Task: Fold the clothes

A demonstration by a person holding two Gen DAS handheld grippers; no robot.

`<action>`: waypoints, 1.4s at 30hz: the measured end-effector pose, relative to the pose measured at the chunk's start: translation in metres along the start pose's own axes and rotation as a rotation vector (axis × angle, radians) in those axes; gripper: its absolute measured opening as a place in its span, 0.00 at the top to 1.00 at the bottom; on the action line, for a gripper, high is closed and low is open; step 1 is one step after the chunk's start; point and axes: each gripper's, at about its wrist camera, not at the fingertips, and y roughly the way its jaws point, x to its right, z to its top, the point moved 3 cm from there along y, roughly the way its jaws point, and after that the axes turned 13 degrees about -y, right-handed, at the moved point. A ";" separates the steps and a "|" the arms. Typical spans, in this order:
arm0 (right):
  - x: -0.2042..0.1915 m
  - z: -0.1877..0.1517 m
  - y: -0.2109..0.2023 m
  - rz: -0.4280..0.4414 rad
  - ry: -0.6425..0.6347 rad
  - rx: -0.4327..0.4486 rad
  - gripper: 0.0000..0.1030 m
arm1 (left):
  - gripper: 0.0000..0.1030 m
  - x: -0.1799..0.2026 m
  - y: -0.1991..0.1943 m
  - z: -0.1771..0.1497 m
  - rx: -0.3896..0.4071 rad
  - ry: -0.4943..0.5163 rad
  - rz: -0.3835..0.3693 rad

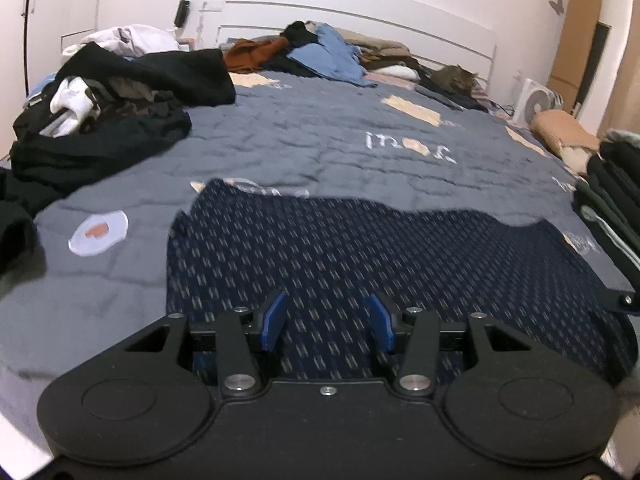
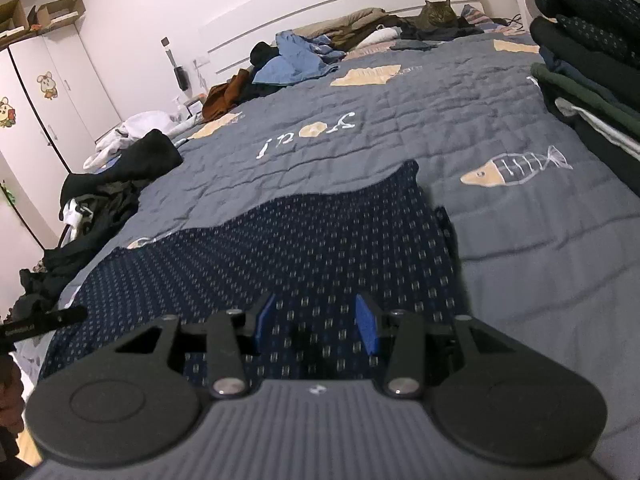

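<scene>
A navy garment with a small pale pattern [image 1: 360, 248] [image 2: 300, 240] lies spread flat on the grey quilted bed [image 1: 320, 132] [image 2: 400, 152], its far edge wavy. My left gripper [image 1: 327, 312] hovers over the garment's near left part, its blue pads apart and only flat fabric showing between them. My right gripper [image 2: 316, 312] is over the near right part, likewise open with nothing pinched. A bit of each tool shows at the edge of the other's view.
A heap of dark unfolded clothes [image 1: 120, 112] [image 2: 112, 188] lies at the left. A stack of folded clothes [image 1: 612, 184] [image 2: 588, 60] stands at the right. More blue and brown clothes [image 1: 328, 56] and a cat [image 2: 438, 14] are by the headboard.
</scene>
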 end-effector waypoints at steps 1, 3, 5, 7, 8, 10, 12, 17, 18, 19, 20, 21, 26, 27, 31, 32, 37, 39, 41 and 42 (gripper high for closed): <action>-0.001 -0.003 -0.003 0.000 -0.001 0.000 0.58 | 0.55 0.002 -0.003 -0.005 -0.006 0.004 -0.007; -0.003 -0.008 -0.008 0.003 -0.001 0.001 0.58 | 0.55 0.006 -0.011 -0.017 -0.021 0.010 -0.028; -0.005 -0.014 -0.014 0.005 0.001 0.002 0.58 | 0.55 0.009 -0.018 -0.028 -0.040 0.010 -0.054; -0.008 -0.020 -0.021 0.009 0.001 0.001 0.58 | 0.55 0.012 -0.026 -0.038 -0.043 0.031 -0.070; -0.009 -0.024 -0.025 0.009 -0.001 -0.002 0.58 | 0.55 0.014 -0.030 -0.044 -0.042 0.056 -0.071; -0.009 -0.031 -0.030 0.004 0.004 -0.020 0.58 | 0.54 0.020 -0.037 -0.053 -0.044 0.112 -0.073; -0.008 -0.038 -0.035 -0.001 0.020 -0.040 0.58 | 0.54 0.025 -0.043 -0.065 -0.050 0.175 -0.079; -0.008 -0.053 -0.044 0.004 0.088 -0.063 0.58 | 0.54 0.042 -0.051 -0.091 -0.054 0.369 -0.062; -0.008 -0.055 -0.045 0.005 0.106 -0.063 0.58 | 0.54 0.045 -0.051 -0.095 -0.053 0.405 -0.057; -0.007 -0.057 -0.047 0.002 0.126 -0.066 0.58 | 0.54 0.047 -0.051 -0.099 -0.051 0.439 -0.051; -0.007 -0.060 -0.047 -0.004 0.147 -0.070 0.58 | 0.54 0.049 -0.051 -0.103 -0.048 0.471 -0.040; -0.006 -0.062 -0.047 -0.013 0.164 -0.075 0.58 | 0.54 0.050 -0.050 -0.106 -0.045 0.502 -0.028; 0.003 -0.069 -0.039 -0.079 0.193 -0.107 0.58 | 0.54 0.050 -0.044 -0.118 -0.042 0.607 0.025; 0.006 -0.070 -0.037 -0.082 0.214 -0.107 0.58 | 0.54 0.049 -0.042 -0.118 -0.045 0.617 0.031; 0.015 -0.073 -0.029 -0.095 0.274 -0.118 0.58 | 0.74 0.042 -0.037 -0.120 -0.066 0.640 0.047; 0.016 -0.073 -0.027 -0.103 0.273 -0.119 0.58 | 0.84 0.040 -0.036 -0.120 -0.075 0.640 0.048; 0.014 -0.071 -0.021 -0.157 0.235 -0.128 0.58 | 0.95 0.024 -0.042 -0.115 -0.109 0.612 0.038; 0.014 -0.071 -0.019 -0.174 0.236 -0.129 0.58 | 0.95 0.018 -0.045 -0.112 -0.120 0.590 0.035; 0.014 -0.070 -0.019 -0.183 0.240 -0.131 0.58 | 0.95 0.012 -0.048 -0.108 -0.132 0.554 0.025; 0.013 -0.069 -0.020 -0.186 0.241 -0.130 0.58 | 0.93 0.010 -0.050 -0.106 -0.139 0.526 0.017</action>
